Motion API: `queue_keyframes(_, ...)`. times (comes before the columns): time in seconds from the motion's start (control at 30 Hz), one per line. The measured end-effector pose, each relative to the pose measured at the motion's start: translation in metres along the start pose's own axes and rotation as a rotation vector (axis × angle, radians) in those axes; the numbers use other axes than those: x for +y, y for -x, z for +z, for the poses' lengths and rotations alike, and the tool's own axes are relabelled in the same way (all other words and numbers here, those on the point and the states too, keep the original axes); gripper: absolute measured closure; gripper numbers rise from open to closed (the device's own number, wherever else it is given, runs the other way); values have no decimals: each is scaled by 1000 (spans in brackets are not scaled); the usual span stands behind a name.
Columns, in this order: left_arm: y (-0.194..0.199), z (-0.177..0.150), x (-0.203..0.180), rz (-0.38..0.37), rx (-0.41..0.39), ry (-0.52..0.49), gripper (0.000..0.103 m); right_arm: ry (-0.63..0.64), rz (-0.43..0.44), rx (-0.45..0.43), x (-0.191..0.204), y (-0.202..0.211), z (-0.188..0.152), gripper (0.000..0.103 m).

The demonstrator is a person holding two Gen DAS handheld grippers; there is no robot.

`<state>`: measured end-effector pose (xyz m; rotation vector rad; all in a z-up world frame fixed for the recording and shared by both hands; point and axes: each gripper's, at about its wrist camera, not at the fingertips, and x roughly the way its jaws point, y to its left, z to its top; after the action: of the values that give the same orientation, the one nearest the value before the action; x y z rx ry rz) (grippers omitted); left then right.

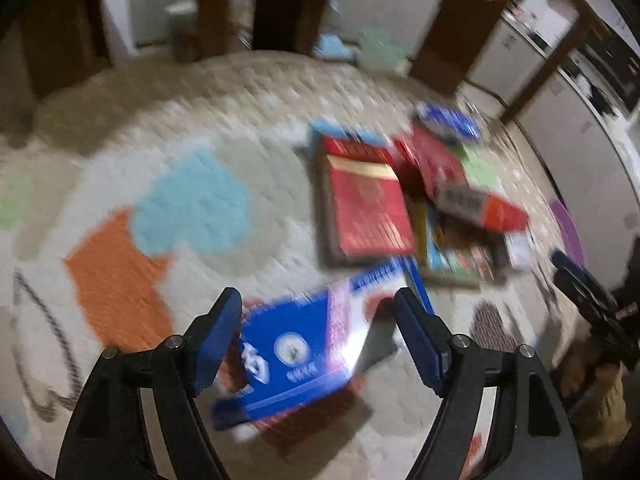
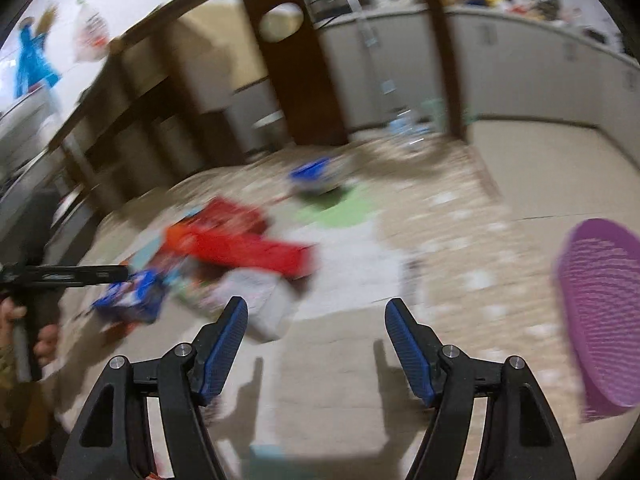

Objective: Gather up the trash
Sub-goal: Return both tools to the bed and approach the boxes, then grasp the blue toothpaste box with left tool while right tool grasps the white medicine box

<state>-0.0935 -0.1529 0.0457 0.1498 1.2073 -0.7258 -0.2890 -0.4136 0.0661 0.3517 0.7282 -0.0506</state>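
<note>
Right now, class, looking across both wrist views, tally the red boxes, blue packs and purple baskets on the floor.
Red boxes: 2, the flat red cardboard box and the long red carton
Blue packs: 2, the near blue-and-white box and the far blue packet
Purple plastic basket: 1
Total: 5, though blur may hide others

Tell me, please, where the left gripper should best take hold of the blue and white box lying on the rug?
Probably across the blue and white box on its two long edges, coming down from above. It lies flat on the rug, apart from the pile, and already sits between the open fingers of the left gripper.
</note>
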Motion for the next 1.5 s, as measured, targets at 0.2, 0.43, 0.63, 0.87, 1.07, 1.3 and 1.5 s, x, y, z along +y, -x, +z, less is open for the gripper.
queue_keyframes(0.2, 4, -32, -25, -69, 33, -84, 25, 51, 34, 45, 25, -26, 2, 28)
queue_keyframes(0.43, 9, -41, -53, -30, 37, -167, 25, 105, -1, 85, 46, -54, 12, 28)
queue_keyframes(0.63, 4, -38, -63, -3, 44, -254, 22, 84, -54, 107, 37, -57, 11, 42)
queue_keyframes(0.87, -18, -51, -75, 84, 118, -390, 22, 15, -55, 102, 13, -45, 13, 42)
queue_keyframes(1.07, -10, -46, -75, 82, 56, -308, 26, 5, -57, 94, 10, -45, 8, 39)
queue_keyframes(1.3, 10, -46, -80, 140, -32, -180, 33, 5, -54, 93, 13, -42, 8, 40)
queue_keyframes(1.5, 37, -42, -104, 161, -125, -141, 33, -10, -32, 60, 10, -22, 6, 40)
